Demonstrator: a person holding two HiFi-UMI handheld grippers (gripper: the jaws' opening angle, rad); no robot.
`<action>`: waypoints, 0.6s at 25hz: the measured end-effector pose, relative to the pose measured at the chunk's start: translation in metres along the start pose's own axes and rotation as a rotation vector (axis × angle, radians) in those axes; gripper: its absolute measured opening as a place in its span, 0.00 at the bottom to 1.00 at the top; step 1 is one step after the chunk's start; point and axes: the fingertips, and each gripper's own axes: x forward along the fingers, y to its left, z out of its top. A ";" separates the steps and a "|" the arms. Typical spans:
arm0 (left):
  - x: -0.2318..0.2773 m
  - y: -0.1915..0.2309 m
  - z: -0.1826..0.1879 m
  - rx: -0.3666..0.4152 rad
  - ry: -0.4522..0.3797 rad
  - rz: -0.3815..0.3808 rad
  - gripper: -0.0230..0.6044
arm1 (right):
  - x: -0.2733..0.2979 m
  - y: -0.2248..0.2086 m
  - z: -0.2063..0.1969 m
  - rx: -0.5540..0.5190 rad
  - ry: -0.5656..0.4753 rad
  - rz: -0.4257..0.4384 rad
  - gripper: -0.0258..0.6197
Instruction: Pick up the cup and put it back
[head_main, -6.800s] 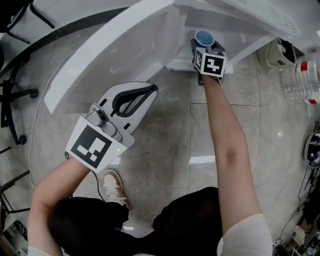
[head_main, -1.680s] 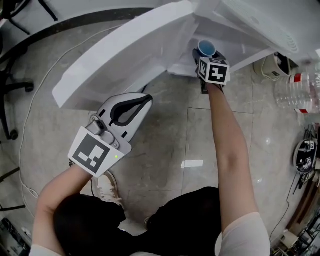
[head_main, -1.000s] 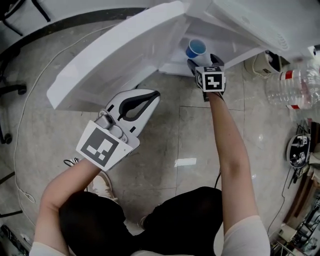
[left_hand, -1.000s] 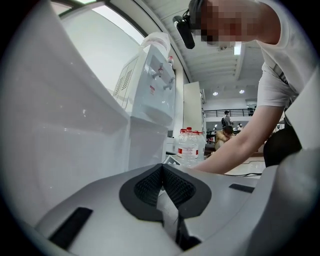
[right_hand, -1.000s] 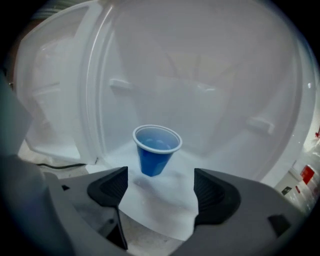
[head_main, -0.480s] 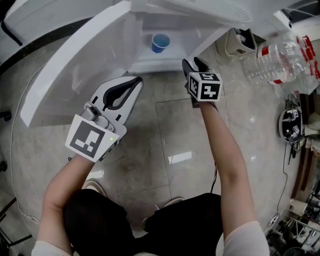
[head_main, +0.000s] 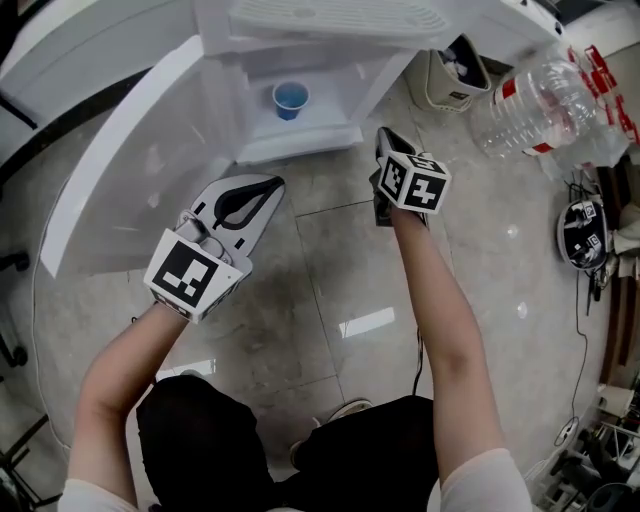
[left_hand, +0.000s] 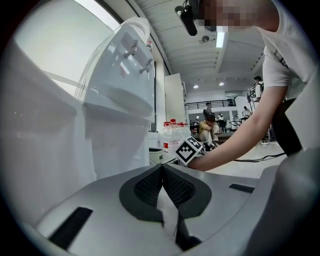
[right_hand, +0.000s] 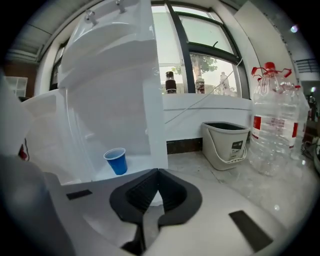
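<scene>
A blue cup (head_main: 290, 98) stands upright and alone in the lower alcove of the white water dispenser (head_main: 320, 22); the right gripper view shows the cup (right_hand: 116, 161) ahead and to the left. My right gripper (head_main: 386, 136) hangs over the floor, in front of the alcove and right of the cup, clear of it. Its jaws have just been closing and now meet (right_hand: 158, 171) with nothing between them. My left gripper (head_main: 270, 184) is shut and empty (left_hand: 161, 166), below and left of the alcove.
The dispenser's open white door (head_main: 120, 170) stretches out to the left. A grey bucket (head_main: 455, 66) and large water bottles (head_main: 545, 95) stand on the tiled floor to the right. Cables and gear (head_main: 585, 230) lie at the far right.
The right gripper has drawn back out of the alcove and away from the cup, and its jaws have closed. The cup stays standing inside. The left gripper has shifted a little.
</scene>
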 end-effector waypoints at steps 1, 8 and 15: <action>0.001 0.002 0.003 -0.001 0.000 0.012 0.07 | -0.002 0.001 -0.001 0.002 0.005 0.002 0.07; -0.006 0.020 0.060 -0.001 0.069 0.130 0.07 | -0.061 -0.013 0.029 0.071 0.027 -0.027 0.07; -0.049 -0.010 0.140 -0.049 0.100 0.176 0.07 | -0.190 -0.006 0.074 0.162 0.030 -0.008 0.07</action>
